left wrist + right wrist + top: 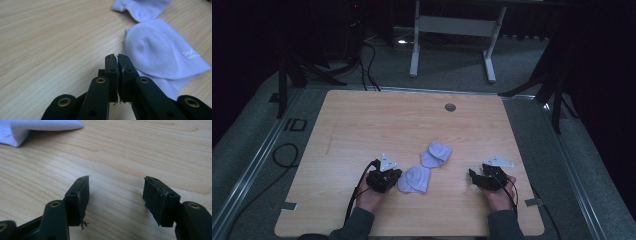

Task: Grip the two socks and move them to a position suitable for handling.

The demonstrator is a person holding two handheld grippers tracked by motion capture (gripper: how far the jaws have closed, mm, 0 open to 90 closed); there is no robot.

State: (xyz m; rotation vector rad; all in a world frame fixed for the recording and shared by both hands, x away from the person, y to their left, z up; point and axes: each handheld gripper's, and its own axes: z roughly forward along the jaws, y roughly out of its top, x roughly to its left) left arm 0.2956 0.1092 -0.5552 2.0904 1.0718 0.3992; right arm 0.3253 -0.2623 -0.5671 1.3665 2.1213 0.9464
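You sat at a light wooden table, your forearms coming in from the near edge, a black gripper in each hand. Two pale lavender socks lay near the middle of the near half of the table: the nearer sock sat folded just beside your left gripper, and the farther sock lay a little beyond it, toward the centre. Your left gripper rested low over the wood with its jaws pressed together and nothing between them; in the left gripper view, the nearer sock lay just to the right of the closed jaw tips, close but not pinched. Your right gripper was well apart from both socks, its jaws spread wide over bare wood, holding and touching nothing.
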